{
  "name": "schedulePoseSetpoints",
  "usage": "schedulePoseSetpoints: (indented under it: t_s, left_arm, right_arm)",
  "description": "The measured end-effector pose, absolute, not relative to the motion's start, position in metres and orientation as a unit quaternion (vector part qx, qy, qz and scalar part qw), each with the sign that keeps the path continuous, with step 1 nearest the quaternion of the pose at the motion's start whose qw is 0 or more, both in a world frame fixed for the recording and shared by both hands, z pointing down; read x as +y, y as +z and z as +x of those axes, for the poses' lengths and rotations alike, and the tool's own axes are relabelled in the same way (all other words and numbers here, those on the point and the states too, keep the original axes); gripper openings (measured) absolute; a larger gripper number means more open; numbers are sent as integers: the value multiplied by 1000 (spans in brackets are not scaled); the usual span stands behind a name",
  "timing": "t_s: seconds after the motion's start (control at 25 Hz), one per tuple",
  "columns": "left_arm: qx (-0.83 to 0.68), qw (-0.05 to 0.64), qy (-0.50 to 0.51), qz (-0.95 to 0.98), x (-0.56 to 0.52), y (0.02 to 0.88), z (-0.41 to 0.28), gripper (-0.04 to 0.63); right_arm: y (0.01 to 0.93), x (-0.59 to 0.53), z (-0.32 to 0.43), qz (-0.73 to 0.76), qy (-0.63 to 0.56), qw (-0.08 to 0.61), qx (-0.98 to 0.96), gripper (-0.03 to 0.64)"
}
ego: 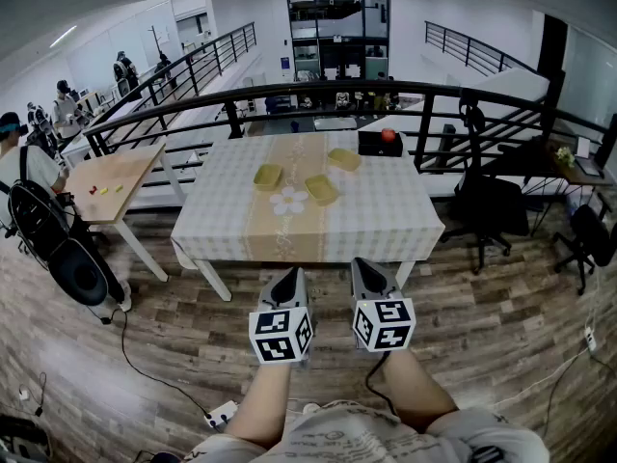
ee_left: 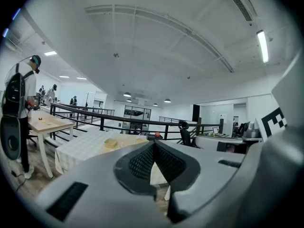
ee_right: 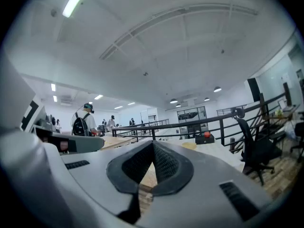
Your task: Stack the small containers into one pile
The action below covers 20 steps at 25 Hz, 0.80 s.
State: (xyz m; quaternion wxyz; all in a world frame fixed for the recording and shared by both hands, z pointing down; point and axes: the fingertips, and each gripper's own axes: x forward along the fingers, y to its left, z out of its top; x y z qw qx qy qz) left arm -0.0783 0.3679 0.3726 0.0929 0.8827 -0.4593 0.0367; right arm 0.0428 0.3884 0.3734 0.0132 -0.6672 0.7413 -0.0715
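Three small yellow containers lie apart on the checked table (ego: 386,222): one at the left (ego: 268,176), one in the middle (ego: 321,189), one farther back (ego: 344,159). Both grippers hang over the wooden floor, well short of the table's near edge. My left gripper (ego: 288,278) is shut with nothing in it, and so is my right gripper (ego: 365,268). In the left gripper view the jaws (ee_left: 154,144) meet at their tips, with a container (ee_left: 110,143) far beyond. In the right gripper view the shut gripper (ee_right: 153,145) points at the table and a container (ee_right: 189,146).
A black box (ego: 380,144) with a red ball (ego: 388,135) sits at the table's back right. A wooden side table (ego: 106,181) and a person with a backpack (ego: 24,177) are at the left. An office chair (ego: 487,205) stands right. A power strip (ego: 220,414) lies on the floor.
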Motion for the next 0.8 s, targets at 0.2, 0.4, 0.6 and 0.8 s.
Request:
schedulePoseSetpoints:
  t_s: [0.2, 0.4, 0.6, 0.8]
  left_arm:
    - [-464, 84, 38, 881, 363, 371, -81, 6]
    - [-462, 75, 37, 883, 353, 368, -87, 6]
    - [-457, 63, 33, 887, 340, 363, -94, 6]
    - [-450, 52, 31, 891, 329, 363, -107, 6]
  right_arm:
    - [371, 385, 39, -667, -60, 8, 743, 2]
    - [369, 374, 33, -667, -60, 10, 743, 2]
    - [364, 361, 23, -670, -57, 30, 740, 2]
    - [361, 351, 7, -671, -47, 42, 739, 2]
